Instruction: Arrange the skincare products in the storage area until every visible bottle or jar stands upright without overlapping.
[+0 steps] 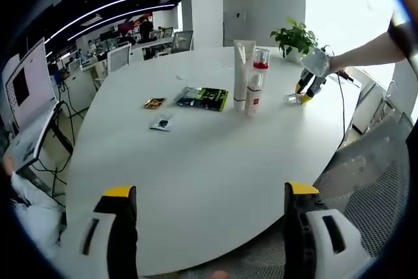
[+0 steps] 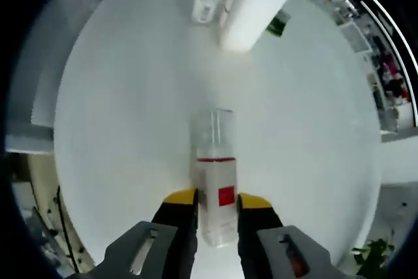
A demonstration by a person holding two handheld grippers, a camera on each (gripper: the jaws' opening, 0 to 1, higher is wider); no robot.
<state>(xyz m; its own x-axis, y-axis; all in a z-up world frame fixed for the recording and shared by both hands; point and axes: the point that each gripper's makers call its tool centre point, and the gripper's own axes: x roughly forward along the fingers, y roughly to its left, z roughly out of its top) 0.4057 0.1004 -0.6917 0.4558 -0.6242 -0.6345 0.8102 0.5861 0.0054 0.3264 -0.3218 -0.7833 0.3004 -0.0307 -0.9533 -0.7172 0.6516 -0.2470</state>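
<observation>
Red-labelled bottle (image 2: 215, 187) between right claw (image 2: 215, 207) tips

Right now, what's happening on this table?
A person works two handheld grippers over a white table. The right gripper has its jaws closed around a small clear bottle with a red label, which lies on its side. The left gripper hangs open at the near edge, holding nothing. A white tube and a red-capped bottle stand upright mid-table, beside some flat sachets.

Potted plant (image 1: 295, 37), 3 packets (image 1: 203, 98)
</observation>
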